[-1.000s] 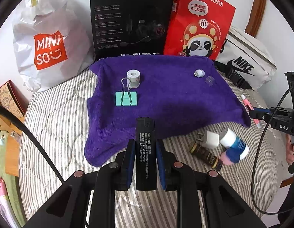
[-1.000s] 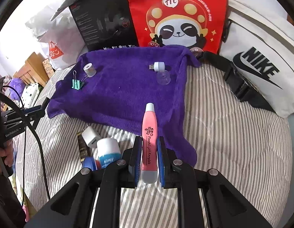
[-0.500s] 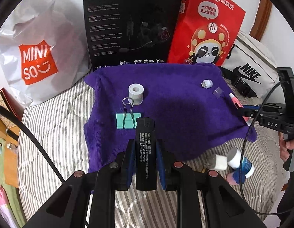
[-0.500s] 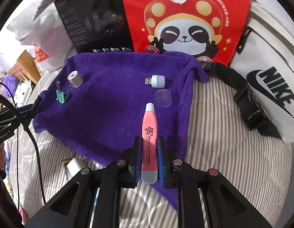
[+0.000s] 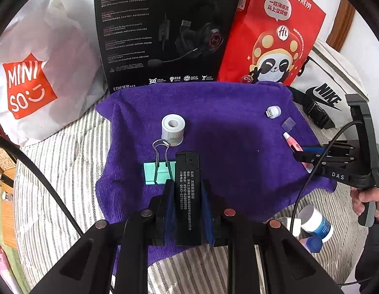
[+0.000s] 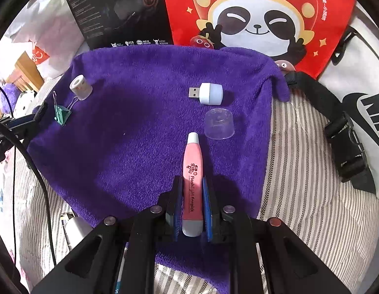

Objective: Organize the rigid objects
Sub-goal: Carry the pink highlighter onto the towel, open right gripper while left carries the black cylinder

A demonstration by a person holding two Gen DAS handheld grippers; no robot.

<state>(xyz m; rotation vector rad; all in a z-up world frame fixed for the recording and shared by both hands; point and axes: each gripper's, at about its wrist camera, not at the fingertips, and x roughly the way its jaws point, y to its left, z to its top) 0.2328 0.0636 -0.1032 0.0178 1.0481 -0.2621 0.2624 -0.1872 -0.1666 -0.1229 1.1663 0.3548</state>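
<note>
Four things already lie on the purple towel (image 5: 228,127): tape roll (image 5: 173,125), binder clip (image 5: 159,169), USB light (image 6: 211,93) and clear cap (image 6: 219,123). A few bottles (image 5: 314,223) wait on the bed beside it. My left hand-held gripper (image 5: 187,196) is clamped on a black lighter (image 5: 187,186) above the towel, just right of the clip. My right hand-held gripper (image 6: 192,203) pinches the pink earpick (image 6: 192,171), tip near the cap.

Home bedroom: striped bed (image 5: 57,171) under purple towel (image 5: 226,147); Miniso shopping bag (image 5: 37,73), Nike bag (image 5: 329,93) beyond gripper.
</note>
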